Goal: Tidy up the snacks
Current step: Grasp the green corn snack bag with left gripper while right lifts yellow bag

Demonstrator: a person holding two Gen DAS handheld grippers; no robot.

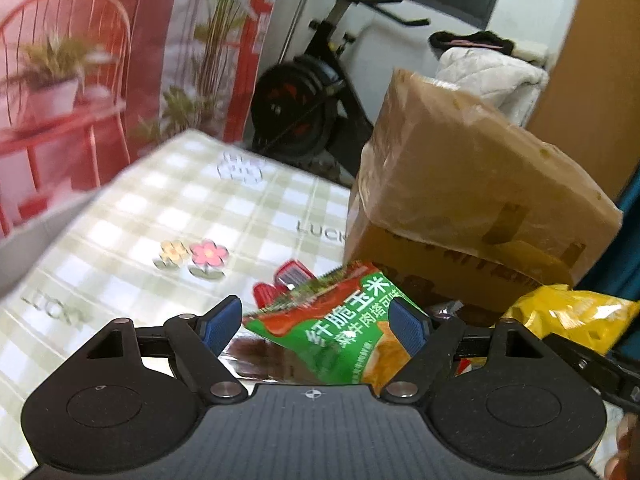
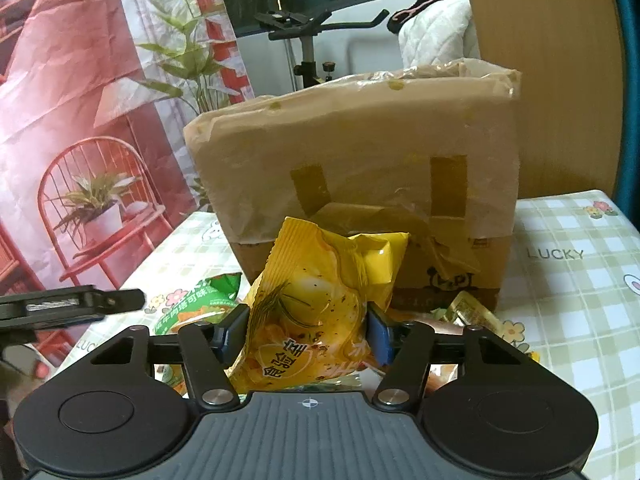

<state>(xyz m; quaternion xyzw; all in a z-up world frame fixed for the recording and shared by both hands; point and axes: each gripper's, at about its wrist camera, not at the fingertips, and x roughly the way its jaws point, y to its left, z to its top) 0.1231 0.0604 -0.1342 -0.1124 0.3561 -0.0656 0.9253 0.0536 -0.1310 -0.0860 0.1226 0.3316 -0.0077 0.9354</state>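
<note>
Between the blue pads of the right hand-held gripper (image 2: 306,330) sits a yellow chip bag (image 2: 316,304), pinched across its middle with both pads pressed into the foil; its lower end is cut off behind the gripper body, and only part of its print can be read. Directly behind it stands a cardboard box (image 2: 360,152) wrapped over its upper part in cloudy plastic film, which blurs the brown tape strips and hides the top; the box's inside cannot be seen from either view. From the left wrist view, the left hand-held gripper (image 1: 318,326) is spread fairly wide, and a green corn-snack bag (image 1: 340,332) lies tilted between its fingers: the right pad overlaps the bag's edge, the left pad stands just clear of it, so whether it has any grip cannot be told. A red packet (image 1: 280,284) shows only partly behind the green bag, too blurred to identify. All of this rests on or hovers over a tabletop (image 1: 132,240) covered in a green-and-white check cloth printed with flowers. A small gold-wrapped snack (image 2: 472,310) lies at the box's foot, half hidden by the right gripper's linkage. An exercise bike (image 1: 312,92) stands beyond the table edge, blurred.
</note>
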